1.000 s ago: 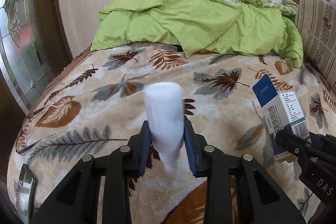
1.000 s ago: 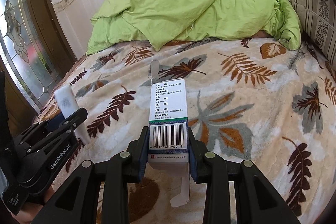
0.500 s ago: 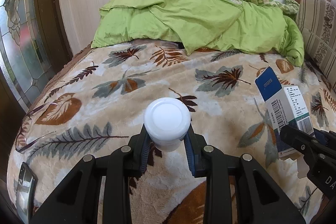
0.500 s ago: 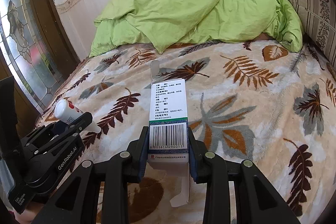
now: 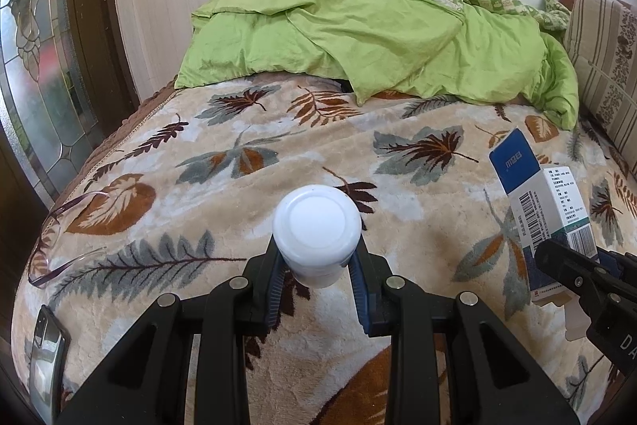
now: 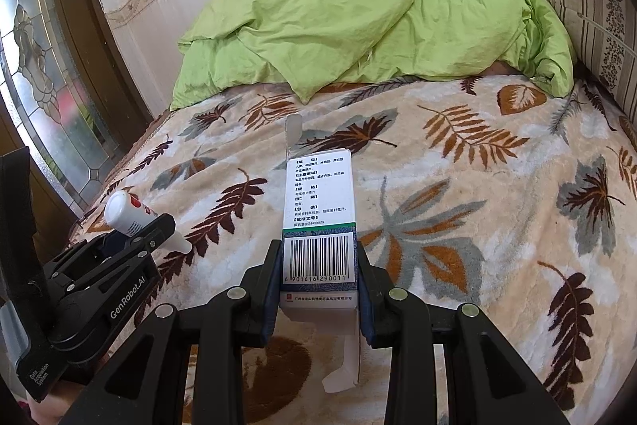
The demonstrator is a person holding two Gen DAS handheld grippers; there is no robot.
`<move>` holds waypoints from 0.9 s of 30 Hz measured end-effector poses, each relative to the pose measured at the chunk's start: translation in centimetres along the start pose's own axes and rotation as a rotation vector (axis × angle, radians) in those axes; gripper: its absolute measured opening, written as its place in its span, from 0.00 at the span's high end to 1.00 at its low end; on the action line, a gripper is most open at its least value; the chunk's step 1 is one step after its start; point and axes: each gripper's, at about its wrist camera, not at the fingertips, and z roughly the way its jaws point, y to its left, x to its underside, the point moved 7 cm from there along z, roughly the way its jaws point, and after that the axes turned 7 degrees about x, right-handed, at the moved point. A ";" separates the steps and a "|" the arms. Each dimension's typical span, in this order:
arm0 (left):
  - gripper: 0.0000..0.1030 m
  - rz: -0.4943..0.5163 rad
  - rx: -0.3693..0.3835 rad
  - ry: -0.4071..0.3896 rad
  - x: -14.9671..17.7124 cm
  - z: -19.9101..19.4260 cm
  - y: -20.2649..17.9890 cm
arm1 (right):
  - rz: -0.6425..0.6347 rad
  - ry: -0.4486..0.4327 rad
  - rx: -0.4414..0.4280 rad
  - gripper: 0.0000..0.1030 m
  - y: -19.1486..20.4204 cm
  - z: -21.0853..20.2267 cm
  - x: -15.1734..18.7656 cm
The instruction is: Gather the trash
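My left gripper (image 5: 317, 277) is shut on a small white plastic bottle (image 5: 317, 230), its round base facing the camera, held above the bed. In the right wrist view the same bottle (image 6: 127, 212) shows a red mark and a thin nozzle, clamped in the left gripper (image 6: 153, 230) at the left. My right gripper (image 6: 318, 277) is shut on a white and blue medicine box (image 6: 318, 214) with a barcode and an open flap. The box (image 5: 545, 202) also shows at the right edge of the left wrist view.
A leaf-patterned blanket (image 5: 398, 170) covers the bed. A green quilt (image 5: 358, 30) is heaped at the far end, a striped cushion (image 5: 605, 66) at the right. Eyeglasses (image 5: 59, 237) and a phone (image 5: 45, 357) lie at the left edge. A glass-panelled door (image 5: 36, 46) stands left.
The left gripper has tipped the bottle from upright until its base faces the camera. Both grippers have risen slightly. The box stays clamped in the right gripper.
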 end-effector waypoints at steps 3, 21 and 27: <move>0.72 -0.015 0.018 -0.006 -0.2 -0.2 0.2 | 0.003 -0.005 0.001 0.67 0.0 -0.1 -0.1; 0.72 -0.063 0.401 -0.008 1.2 -6.9 -6.4 | 0.227 -0.015 -0.038 0.67 -7.1 -11.8 4.3; 0.72 0.002 0.535 0.024 2.8 -11.7 -12.5 | 0.287 -0.058 0.029 0.67 -12.5 -19.0 7.0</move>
